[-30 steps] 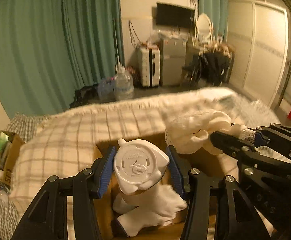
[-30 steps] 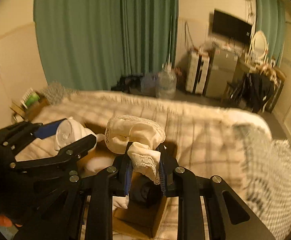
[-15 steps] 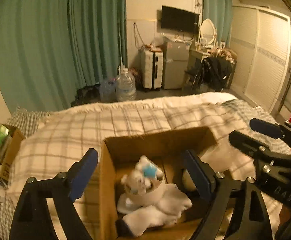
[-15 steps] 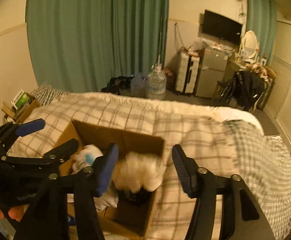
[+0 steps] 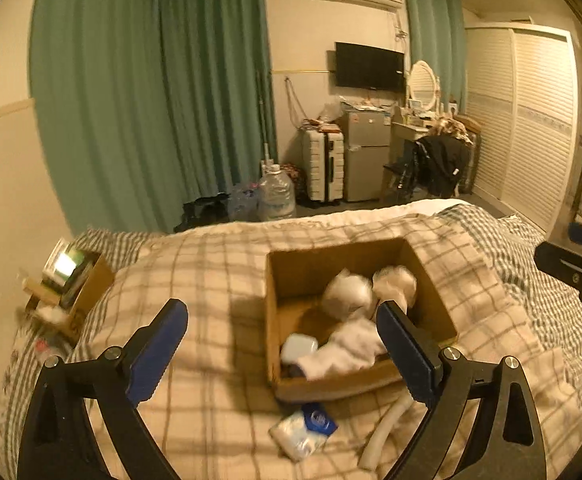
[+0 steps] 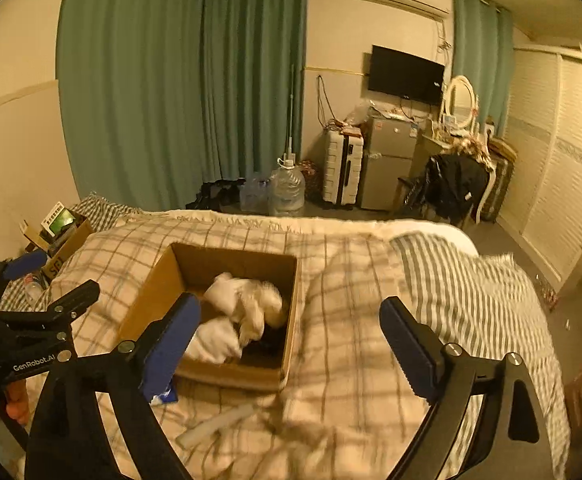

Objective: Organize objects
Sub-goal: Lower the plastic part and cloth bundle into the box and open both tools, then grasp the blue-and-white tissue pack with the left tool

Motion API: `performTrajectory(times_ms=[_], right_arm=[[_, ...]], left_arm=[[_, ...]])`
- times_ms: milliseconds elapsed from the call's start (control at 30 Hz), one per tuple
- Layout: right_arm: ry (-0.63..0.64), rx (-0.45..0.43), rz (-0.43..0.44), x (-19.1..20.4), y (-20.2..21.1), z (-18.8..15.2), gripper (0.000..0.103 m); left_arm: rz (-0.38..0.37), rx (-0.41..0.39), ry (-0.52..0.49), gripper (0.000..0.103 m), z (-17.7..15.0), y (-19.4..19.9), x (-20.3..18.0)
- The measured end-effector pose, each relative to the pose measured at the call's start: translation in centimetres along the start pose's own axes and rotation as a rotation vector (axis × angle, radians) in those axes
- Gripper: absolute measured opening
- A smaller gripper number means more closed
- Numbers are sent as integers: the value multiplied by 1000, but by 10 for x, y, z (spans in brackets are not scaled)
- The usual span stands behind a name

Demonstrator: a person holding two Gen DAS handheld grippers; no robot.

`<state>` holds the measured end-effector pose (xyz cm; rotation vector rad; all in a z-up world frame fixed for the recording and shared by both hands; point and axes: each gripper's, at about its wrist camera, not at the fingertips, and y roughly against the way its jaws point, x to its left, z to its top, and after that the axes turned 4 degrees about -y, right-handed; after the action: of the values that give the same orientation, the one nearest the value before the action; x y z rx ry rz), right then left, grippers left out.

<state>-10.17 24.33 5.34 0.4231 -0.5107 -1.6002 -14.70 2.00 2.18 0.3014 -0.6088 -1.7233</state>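
Observation:
An open cardboard box (image 5: 279, 280) (image 6: 151, 284) sits on the plaid bed. Inside lie a white cup-shaped object (image 5: 347, 294), a white lace cloth (image 5: 395, 286) (image 6: 251, 300), white socks (image 5: 343, 352) and a pale blue lid (image 5: 299, 347). My left gripper (image 5: 283, 344) is open and empty, held above and in front of the box. My right gripper (image 6: 291, 336) is open and empty, above the box's right side. A tissue pack (image 5: 305, 432) and a white tube (image 5: 383, 428) (image 6: 215, 424) lie on the bed in front of the box.
The plaid duvet (image 5: 211, 272) covers the bed, with a striped blanket (image 6: 463, 292) on the right. A small box of items (image 5: 71, 280) sits at the bed's left edge. Water jugs (image 6: 287, 192), a suitcase, a fridge and a chair stand beyond.
Both grippers opened and dropped the white cup object and the lace cloth into the box. Both have since pulled back and up, away from the box.

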Motion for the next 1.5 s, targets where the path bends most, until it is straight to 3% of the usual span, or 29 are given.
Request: performTrajectory(times_ms=[167, 400, 500, 700, 767, 800, 900, 1000, 1133, 1300, 1367, 1400, 1500], right_arm=[[0, 53, 8, 9, -16, -50, 91], [43, 172, -40, 15, -75, -109, 91], [2, 234, -17, 8, -92, -119, 91], [-17, 250, -13, 5, -97, -123, 91], [-10, 258, -19, 8, -99, -123, 91], [-5, 261, -23, 9, -99, -124, 91], [2, 262, -30, 11, -99, -125, 91], [-5, 254, -26, 12, -96, -126, 91], [-15, 249, -8, 16, -93, -127, 91], [-57, 328, 69, 35, -108, -135, 91], [-8, 364, 69, 52, -118, -142, 87], [26, 389, 66, 61, -125, -146, 78], [67, 449, 95, 79, -140, -155, 68]], left_arm=[[35, 55, 25, 98, -50, -11, -2], [38, 247, -76, 98, -111, -73, -28], [16, 309, -107, 98, -120, -94, -38], [-30, 448, -122, 98, -133, -137, -48], [-19, 482, -126, 93, -136, -145, -49], [-19, 489, -133, 81, -137, -146, -50], [-16, 469, -142, 75, -138, -137, -53], [-18, 425, -107, 74, -136, -116, -50], [52, 320, -54, 74, -127, -72, -38], [87, 267, 29, 74, -113, -45, -8], [113, 272, 26, 74, -113, -47, 0], [119, 274, 27, 74, -112, -49, 3], [91, 292, 76, 74, -117, -55, 18]])
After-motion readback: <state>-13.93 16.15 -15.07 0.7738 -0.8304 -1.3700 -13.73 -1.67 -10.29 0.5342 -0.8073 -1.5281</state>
